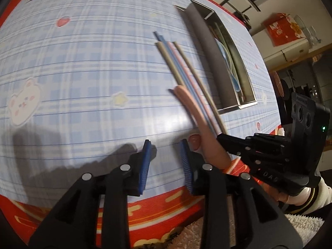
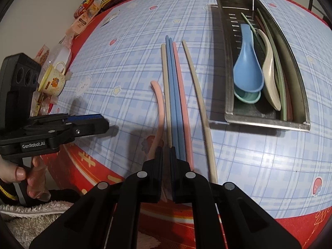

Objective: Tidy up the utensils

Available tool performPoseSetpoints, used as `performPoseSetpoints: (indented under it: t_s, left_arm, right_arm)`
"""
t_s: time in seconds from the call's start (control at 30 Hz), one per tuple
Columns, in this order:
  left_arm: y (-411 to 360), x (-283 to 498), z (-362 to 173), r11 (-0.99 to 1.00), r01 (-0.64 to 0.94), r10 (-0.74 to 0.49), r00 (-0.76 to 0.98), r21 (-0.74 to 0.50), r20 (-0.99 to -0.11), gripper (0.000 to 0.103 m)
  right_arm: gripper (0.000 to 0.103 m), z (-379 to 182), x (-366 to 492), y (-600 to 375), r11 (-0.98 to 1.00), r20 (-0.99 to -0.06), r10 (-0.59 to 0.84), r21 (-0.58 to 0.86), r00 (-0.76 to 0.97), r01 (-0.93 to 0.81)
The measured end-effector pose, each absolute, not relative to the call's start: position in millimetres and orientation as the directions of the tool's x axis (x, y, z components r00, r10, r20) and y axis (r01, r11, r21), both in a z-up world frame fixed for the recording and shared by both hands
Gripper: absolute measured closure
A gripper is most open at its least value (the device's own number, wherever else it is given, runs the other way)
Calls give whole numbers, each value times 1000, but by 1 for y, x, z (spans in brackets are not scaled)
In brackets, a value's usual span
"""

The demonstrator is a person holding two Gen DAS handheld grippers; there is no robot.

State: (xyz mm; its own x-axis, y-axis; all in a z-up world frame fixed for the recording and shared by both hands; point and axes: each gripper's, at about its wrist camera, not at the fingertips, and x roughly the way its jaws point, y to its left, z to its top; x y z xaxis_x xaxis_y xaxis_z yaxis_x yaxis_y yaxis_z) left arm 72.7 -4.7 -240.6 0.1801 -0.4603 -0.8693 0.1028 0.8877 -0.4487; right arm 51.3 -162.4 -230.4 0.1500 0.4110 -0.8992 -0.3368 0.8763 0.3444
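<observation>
The right gripper (image 2: 166, 151) is seen with its jaws drawn narrow around the bowl end of a pink spoon (image 2: 158, 108), left of the metal tray (image 2: 227, 95). Beside the spoon, also left of the tray, loose chopsticks (image 2: 176, 95) are laid on the checked tablecloth (image 2: 124, 66). Inside the tray a blue spoon (image 2: 248, 66), a beige spoon (image 2: 269, 72) and further chopsticks are held. The left gripper (image 1: 166, 159) is held wide apart with nothing between its pads, farther left of the tray.
</observation>
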Motion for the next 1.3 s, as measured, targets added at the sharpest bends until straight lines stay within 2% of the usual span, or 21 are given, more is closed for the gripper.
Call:
performPoseSetpoints:
  t_s: [0.2,0.47,0.83,1.1,1.17,1.27,1.3]
  left_arm:
    - [-21,77,-242,890,119,-455,163,-441,-875,72]
    - [-8,79,-247,894,61,-447,168,-444,-879,72]
    - [-19,87,-252,842,49,-536,178,-536,-825,69]
    - [-42,100,-265,852,62,-524,149,-520,-839,69]
    - [-48,101,-263,863,87,-506,155,-498,-849,74]
    - [-51,99,-264,875,110,-484,141,-472,-864,91]
    - [-49,99,-264,879,116,-475,143,-462,-868,92]
  right_arm:
    - [96,-229,42,-153,849,-896,426,347,128,-398]
    - [96,-235,38,-130,808,-894,444,370,60,-459]
    - [96,-225,42,-157,841,-892,436,356,121,-407]
    - [96,-228,40,-175,866,-898,416,344,143,-364]
    - [96,-229,40,-175,869,-899,413,341,146,-359]
    - [96,-229,41,-177,874,-902,404,332,151,-355]
    - [96,-229,41,-175,875,-903,402,328,155,-357]
